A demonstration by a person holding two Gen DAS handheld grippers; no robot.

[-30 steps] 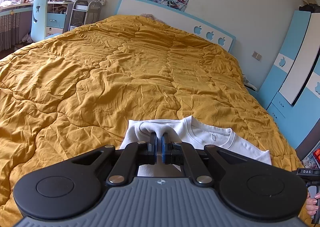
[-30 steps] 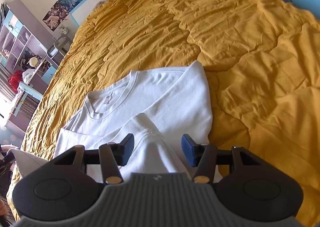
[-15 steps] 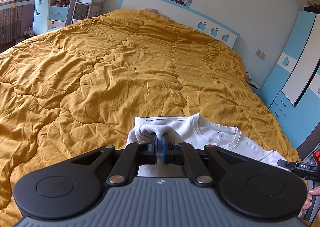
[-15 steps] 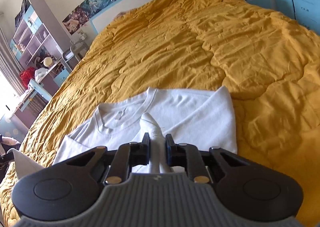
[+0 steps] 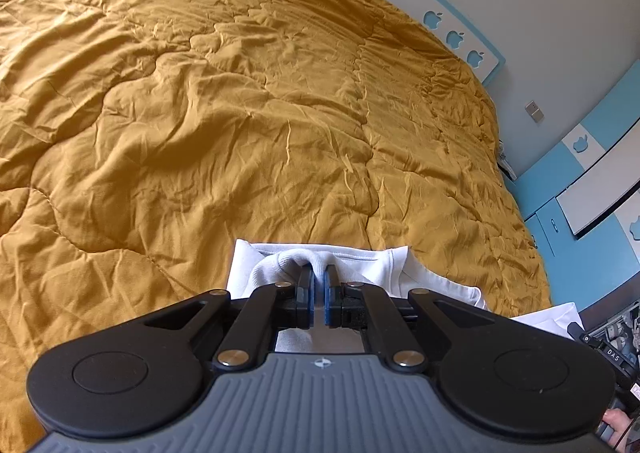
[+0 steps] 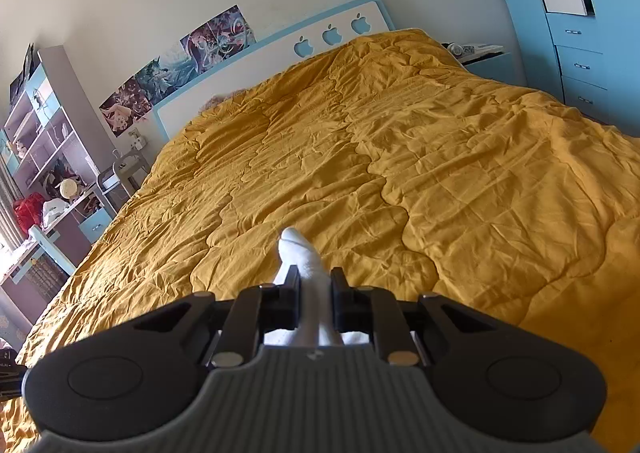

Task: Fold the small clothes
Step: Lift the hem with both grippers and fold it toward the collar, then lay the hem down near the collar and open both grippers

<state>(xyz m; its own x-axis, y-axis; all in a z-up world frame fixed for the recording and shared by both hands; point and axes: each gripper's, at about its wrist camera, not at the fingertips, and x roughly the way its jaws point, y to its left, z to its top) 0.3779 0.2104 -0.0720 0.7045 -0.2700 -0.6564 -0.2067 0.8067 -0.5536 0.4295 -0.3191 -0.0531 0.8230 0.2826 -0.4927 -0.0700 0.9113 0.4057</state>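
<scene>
Right tongs (image 6: 315,283) newly clamped on shirt (image 6: 306,265)

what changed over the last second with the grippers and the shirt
The right gripper, open around a fold of the white shirt a second ago, closed on it and lifted it, so its view now shows mostly quilt. The left gripper swung forward with its bunch. It stayed shut on the shirt, and the quilt stayed put.

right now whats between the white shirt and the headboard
Only bare, wrinkled mustard quilt lies between the white shirt and headboard; the left wrist view shows it.
</scene>
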